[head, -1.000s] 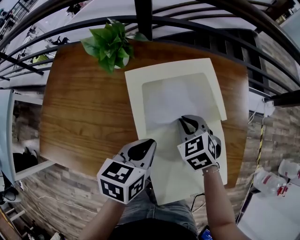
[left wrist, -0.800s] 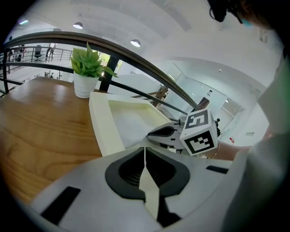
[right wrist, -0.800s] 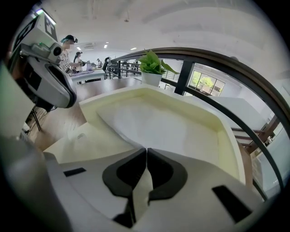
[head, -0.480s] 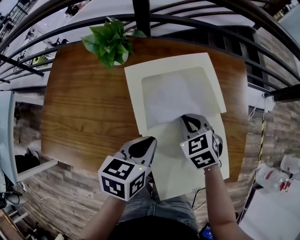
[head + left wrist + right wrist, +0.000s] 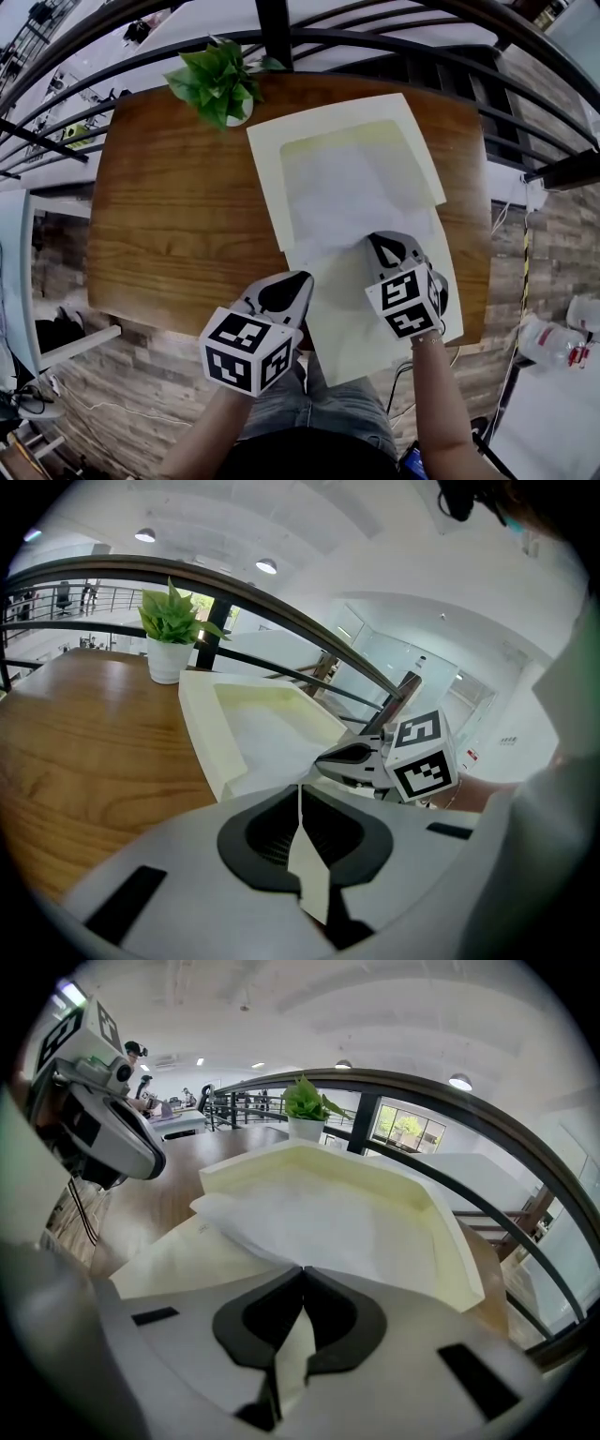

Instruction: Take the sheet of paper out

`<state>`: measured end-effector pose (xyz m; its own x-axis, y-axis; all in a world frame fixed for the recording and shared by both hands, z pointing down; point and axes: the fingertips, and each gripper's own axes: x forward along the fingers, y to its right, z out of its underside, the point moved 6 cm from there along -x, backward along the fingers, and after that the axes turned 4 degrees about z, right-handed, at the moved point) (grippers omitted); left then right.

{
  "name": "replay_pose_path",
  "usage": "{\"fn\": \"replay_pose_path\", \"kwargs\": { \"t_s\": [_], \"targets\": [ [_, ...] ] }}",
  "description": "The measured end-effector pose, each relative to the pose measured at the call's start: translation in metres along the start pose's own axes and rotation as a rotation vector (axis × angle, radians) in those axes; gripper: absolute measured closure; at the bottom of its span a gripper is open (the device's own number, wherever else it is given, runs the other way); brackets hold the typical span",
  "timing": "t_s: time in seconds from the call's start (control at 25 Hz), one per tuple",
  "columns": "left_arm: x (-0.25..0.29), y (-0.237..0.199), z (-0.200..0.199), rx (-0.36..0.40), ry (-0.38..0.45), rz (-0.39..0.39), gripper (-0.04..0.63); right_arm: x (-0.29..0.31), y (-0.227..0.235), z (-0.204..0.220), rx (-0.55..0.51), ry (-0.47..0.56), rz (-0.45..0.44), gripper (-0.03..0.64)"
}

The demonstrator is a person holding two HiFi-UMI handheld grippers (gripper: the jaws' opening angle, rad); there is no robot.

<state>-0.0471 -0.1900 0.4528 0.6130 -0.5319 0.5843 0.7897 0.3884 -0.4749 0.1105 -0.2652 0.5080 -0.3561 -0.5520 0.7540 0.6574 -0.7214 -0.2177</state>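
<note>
**A:** Entry one. Where do we find the sheet point(image 5: 354, 192)?

**B:** It lies flat in the cream envelope point(image 5: 270, 159), which is on the wooden table point(image 5: 169, 206). Most of the sheet is inside the pocket. Its near edge is out and rests on the envelope's near part, on our side.

**A:** And how does it sit relative to the right gripper point(image 5: 377, 242)?

**B:** The near edge runs straight into the jaw tips. In the right gripper view we see the jaws fully closed, with a pale strip of paper pinched between the pads and the white sheet spreading away beyond them. We log a firm grip on the sheet's near edge.

**A:** What about the left gripper point(image 5: 302, 280)?

**B:** It is also closed. The left gripper view shows a thin cream strip clamped between the pads, which we read as the envelope's near left edge. It is just beside the sheet's near left corner and left of the right gripper. Both grippers point down and away from us.

**A:** And the surroundings?

**B:** A potted plant point(image 5: 217, 82) stands at the table's far edge, just left of the envelope's far corner. A dark railing point(image 5: 277, 37) runs behind it.
</note>
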Motion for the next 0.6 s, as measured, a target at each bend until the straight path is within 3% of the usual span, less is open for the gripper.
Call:
{"fn": "replay_pose_path", "kwargs": {
  "t_s": [0.32,0.6],
  "targets": [
    [-0.016,0.010,0.020,0.042,-0.027,0.013,0.572,-0.032,-0.020,0.014,-0.015,-0.005,0.024,0.589],
    [-0.032,0.012,0.031,0.078,-0.032,0.034,0.572,-0.055,-0.039,0.022,0.056,0.013,0.035,0.589]
  ]
}}
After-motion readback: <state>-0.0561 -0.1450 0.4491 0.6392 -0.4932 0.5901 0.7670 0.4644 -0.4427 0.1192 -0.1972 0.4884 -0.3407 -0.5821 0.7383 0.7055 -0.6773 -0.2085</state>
